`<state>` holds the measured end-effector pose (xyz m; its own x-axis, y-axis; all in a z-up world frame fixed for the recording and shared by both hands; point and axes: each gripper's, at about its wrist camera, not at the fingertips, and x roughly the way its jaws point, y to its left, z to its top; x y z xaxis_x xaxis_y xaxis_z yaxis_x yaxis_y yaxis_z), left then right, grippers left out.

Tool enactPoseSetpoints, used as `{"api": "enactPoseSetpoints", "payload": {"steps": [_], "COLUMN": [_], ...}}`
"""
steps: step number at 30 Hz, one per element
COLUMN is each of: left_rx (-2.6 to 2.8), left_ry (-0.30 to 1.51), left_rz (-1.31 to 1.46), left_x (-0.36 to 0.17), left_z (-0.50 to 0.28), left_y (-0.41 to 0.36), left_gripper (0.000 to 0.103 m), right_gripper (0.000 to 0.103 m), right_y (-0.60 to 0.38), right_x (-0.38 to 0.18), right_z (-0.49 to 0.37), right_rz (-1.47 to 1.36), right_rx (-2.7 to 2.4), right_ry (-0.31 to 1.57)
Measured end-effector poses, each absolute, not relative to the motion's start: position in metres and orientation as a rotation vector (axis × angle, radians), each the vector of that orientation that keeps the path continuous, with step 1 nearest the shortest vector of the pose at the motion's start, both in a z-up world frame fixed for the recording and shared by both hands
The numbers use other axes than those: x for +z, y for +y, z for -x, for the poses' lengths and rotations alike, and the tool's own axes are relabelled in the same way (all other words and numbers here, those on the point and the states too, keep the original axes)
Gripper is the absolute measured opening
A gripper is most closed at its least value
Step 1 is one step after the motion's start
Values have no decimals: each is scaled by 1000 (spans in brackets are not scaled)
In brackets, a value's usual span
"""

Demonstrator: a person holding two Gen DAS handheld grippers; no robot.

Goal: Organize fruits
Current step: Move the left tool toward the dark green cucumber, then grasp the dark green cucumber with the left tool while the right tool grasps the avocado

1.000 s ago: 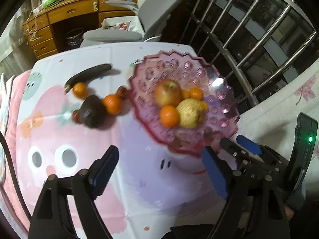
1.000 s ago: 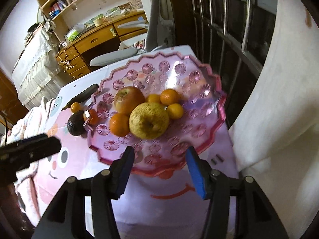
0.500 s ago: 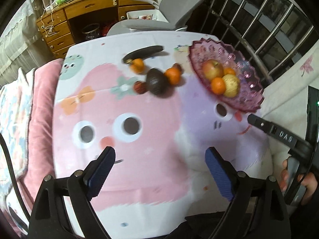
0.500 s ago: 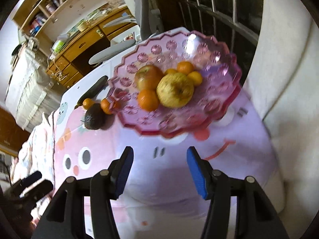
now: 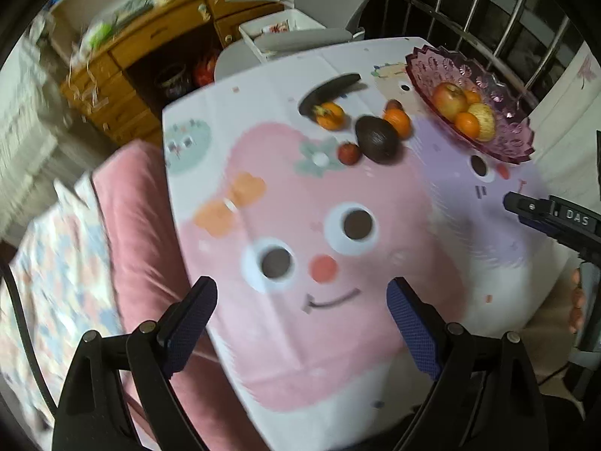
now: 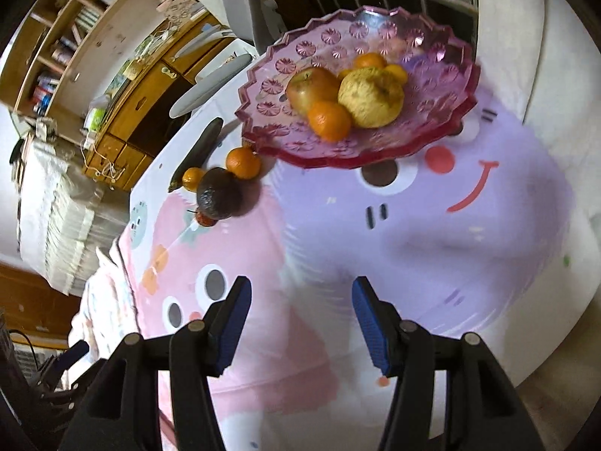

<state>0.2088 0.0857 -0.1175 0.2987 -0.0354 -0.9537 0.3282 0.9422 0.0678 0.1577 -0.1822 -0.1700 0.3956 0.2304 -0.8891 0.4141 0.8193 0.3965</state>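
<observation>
- Left gripper (image 5: 300,314) and right gripper (image 6: 298,310): jaws apart, empty, above the tablecloth (image 5: 338,338).
- Loose avocado (image 5: 376,138) and oranges (image 5: 398,122) lie beside the pink bowl (image 5: 514,144).
- Judged between picks; next: reach for a loose fruit.

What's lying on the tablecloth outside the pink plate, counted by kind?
Oranges: 2
Avocado: 1
Small red fruits: 2
Long dark vegetable: 1
Total: 6
</observation>
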Motion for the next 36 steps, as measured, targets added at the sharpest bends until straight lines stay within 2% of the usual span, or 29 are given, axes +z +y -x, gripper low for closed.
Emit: {"api": "enactPoseSetpoints", "payload": {"steps": [8,15,25,36], "left_rx": [-253,-231,-286,-354], "left_ry": [1152,1132,1202,1335], "left_rz": [-443,-491,-407,-261], "left_x": [-103,-111,-164,-235], "left_z": [-277,-350,-445,-492], "left_y": [72,53,20,-2], "left_gripper": [92,96,96,96], "right_gripper": [57,57,57,57], "right_y": [-160,-142,-119,-106], "right_x": [-179,-191,-214,-230], "right_z": [-188,-231,-279,-307], "right_rz": [-688,-663,-563,-467], "right_rx": [-114,-53,72,129], "right_ry": [1196,1214,1223,1192]}}
